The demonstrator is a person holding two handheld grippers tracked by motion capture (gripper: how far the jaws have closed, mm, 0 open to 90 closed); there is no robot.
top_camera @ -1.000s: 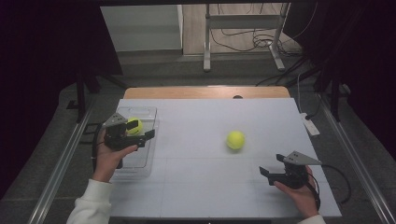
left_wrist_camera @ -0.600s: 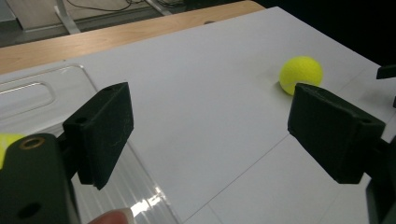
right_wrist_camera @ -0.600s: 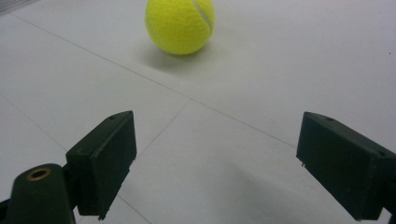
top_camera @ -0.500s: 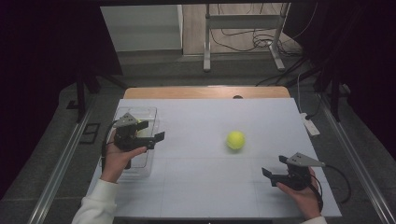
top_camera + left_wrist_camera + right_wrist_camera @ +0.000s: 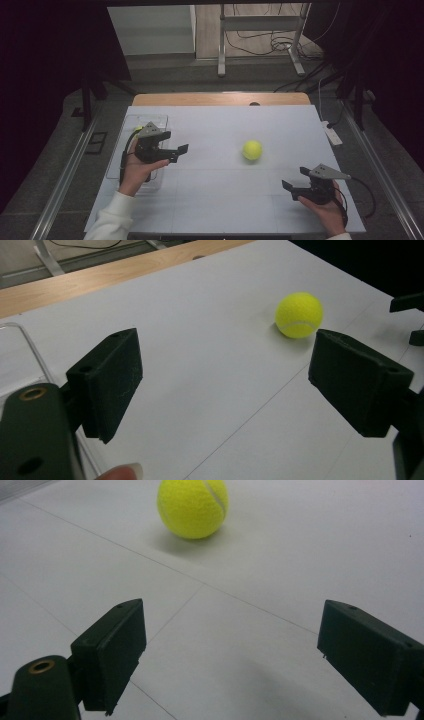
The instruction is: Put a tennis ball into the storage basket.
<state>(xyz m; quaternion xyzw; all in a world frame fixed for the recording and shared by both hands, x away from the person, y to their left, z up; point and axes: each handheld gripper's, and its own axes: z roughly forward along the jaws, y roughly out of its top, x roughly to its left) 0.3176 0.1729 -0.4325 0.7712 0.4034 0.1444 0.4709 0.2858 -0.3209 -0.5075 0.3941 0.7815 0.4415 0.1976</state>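
Right now the fuzzy yellow-green tennis ball [image 5: 252, 149] sits free on the white counter [image 5: 215, 200], a bit right of centre in the high view, touched by neither claw. The left claw [image 5: 176, 153], black w/ a grey three-cornered plate on top, is at the left of that frame, tips aimed right toward the ball but well apart from it. Its jaws have just been opening & now stand apart w/ nothing between them; in the left gripper view the ball [image 5: 299, 314] lies upper right of the frame, beyond the right-hand jaw. The right claw [image 5: 296, 180] is at the lower right of the high view, near the ball but not touching, tips pointing left & up the frame. Jaws wide apart, empty; in the right gripper view the ball [image 5: 193, 507] is at top centre, ahead of the gap.

Hard to see: a clear plastic tray [image 5: 131, 122] at the counter's left edge is partly covered by the left hand [image 5: 135, 172] & claw, and a bit of yellow-green by the claw's top can't be made out properly. In the right gripper view the ball's top is cut off by the frame edge.

Ball looks round, felt-covered, bright yellow-green, pale curved seam across it, soft shadow underneath.
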